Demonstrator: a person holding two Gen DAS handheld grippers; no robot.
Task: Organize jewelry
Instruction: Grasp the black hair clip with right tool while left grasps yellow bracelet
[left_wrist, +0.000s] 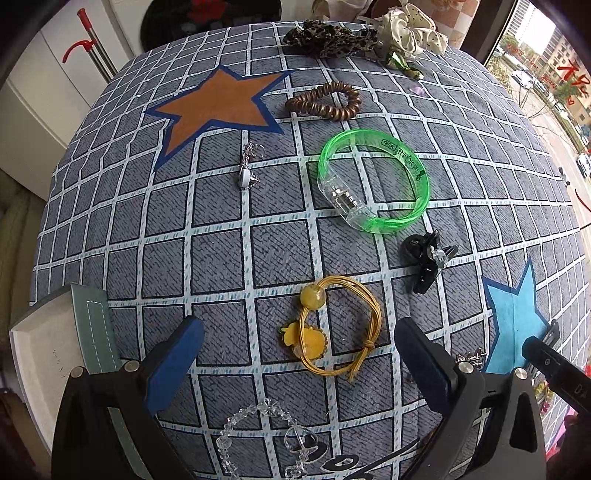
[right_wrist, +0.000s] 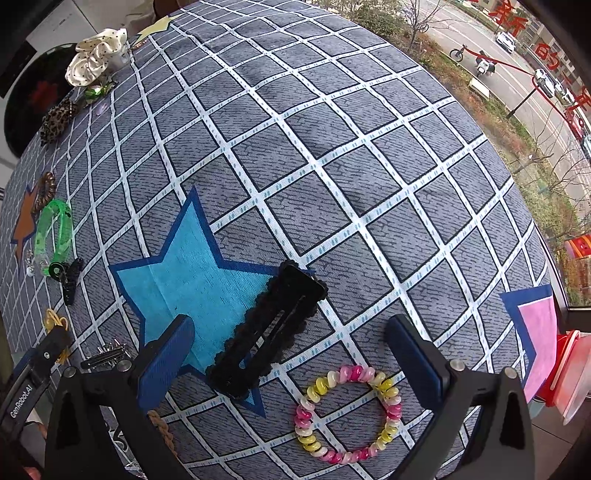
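Overall scene: a grey checked tablecloth (left_wrist: 221, 240) with sewn-on stars carried scattered hair ties, clips and bracelets.
Left wrist view, left gripper (left_wrist: 299, 354): jaws stood wide apart, holding nothing, poised over the cloth.
Yellow hair tie (left_wrist: 332, 328): lay flat between the two blue fingers, touching neither.
Clear bead bracelet (left_wrist: 266, 439): lay nearer the camera, partly hidden by the gripper body.
Ahead: a green bangle (left_wrist: 373, 184), a black claw clip (left_wrist: 428, 262), a brown coil tie (left_wrist: 325, 101) and a small silver piece (left_wrist: 247, 166) lay apart from each other.
Left edge: a pale box (left_wrist: 48, 354) sat just beside the left finger.
Right wrist view, right gripper (right_wrist: 291, 354): jaws also spread, empty.
Black snap clip (right_wrist: 269, 328): lay tilted across a blue star (right_wrist: 188, 266), between the fingers.
Pink-and-yellow coil tie (right_wrist: 347, 413): lay just beside the clip, near the right finger.
Far corner: a cream scrunchie (right_wrist: 96, 55) and a leopard scrunchie (right_wrist: 57, 120) sat well away.
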